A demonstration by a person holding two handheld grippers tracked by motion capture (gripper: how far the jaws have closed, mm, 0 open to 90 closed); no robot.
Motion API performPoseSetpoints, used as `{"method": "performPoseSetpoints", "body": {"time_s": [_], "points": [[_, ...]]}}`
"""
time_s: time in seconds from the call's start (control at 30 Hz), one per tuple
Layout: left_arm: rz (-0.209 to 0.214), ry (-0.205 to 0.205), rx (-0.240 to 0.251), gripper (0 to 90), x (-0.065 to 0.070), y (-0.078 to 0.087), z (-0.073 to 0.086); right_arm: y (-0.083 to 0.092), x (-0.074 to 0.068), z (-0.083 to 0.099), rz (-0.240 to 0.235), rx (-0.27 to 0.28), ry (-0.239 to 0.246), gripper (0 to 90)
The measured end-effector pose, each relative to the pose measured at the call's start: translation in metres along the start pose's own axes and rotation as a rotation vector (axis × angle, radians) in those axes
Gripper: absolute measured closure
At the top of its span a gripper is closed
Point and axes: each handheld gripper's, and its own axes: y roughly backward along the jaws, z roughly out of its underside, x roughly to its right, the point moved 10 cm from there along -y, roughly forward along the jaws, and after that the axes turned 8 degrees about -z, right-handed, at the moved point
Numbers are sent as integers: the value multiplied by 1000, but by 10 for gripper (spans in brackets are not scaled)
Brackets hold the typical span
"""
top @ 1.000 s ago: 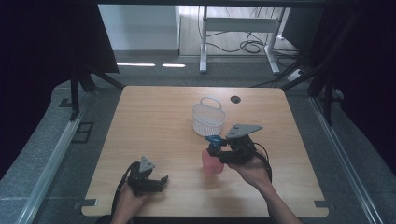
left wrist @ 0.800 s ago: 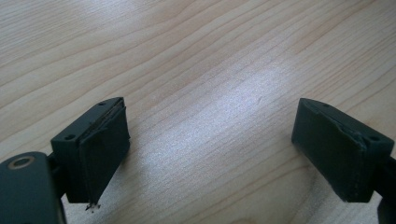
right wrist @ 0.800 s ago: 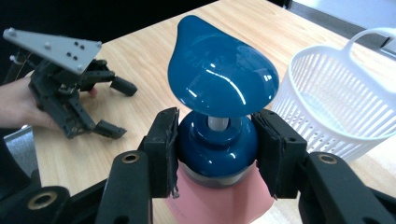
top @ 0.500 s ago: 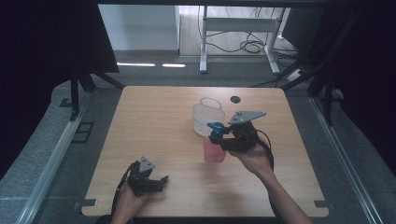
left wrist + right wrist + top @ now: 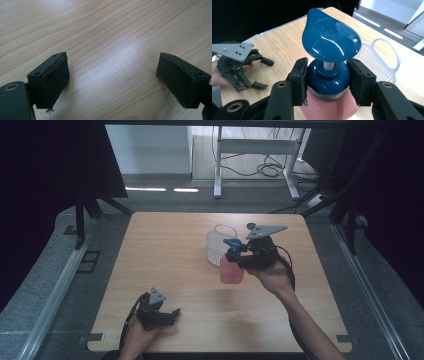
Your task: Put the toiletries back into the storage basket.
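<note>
A pink bottle (image 5: 231,272) with a blue pump top (image 5: 329,42) hangs above the wooden table (image 5: 165,250), just in front of a white basket (image 5: 216,240). My right gripper (image 5: 235,254) is shut on the bottle's blue collar, one pad (image 5: 300,80) on each side of it. The basket (image 5: 374,57) lies right behind the pump head in the right gripper view. My left gripper (image 5: 172,316) rests near the table's front left edge. Its jaws stand open with bare wood between them (image 5: 113,77). It also appears far off (image 5: 263,73) in the right gripper view.
A small dark round mark (image 5: 251,226) sits on the table behind the basket. Metal frame legs (image 5: 218,165) and cables (image 5: 265,169) stand on the floor past the far edge. Dark curtains (image 5: 50,170) hang on both sides.
My right gripper has risen and moved away from the person toward the basket, carrying the pink bottle. The left gripper has stayed where it was.
</note>
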Motion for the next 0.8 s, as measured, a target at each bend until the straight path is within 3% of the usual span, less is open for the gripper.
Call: {"method": "performPoseSetpoints", "body": {"time_s": [0.8], "points": [[0,-3,-1,108,0,0,0,-9,34,-38,61,26,-14,528]]}}
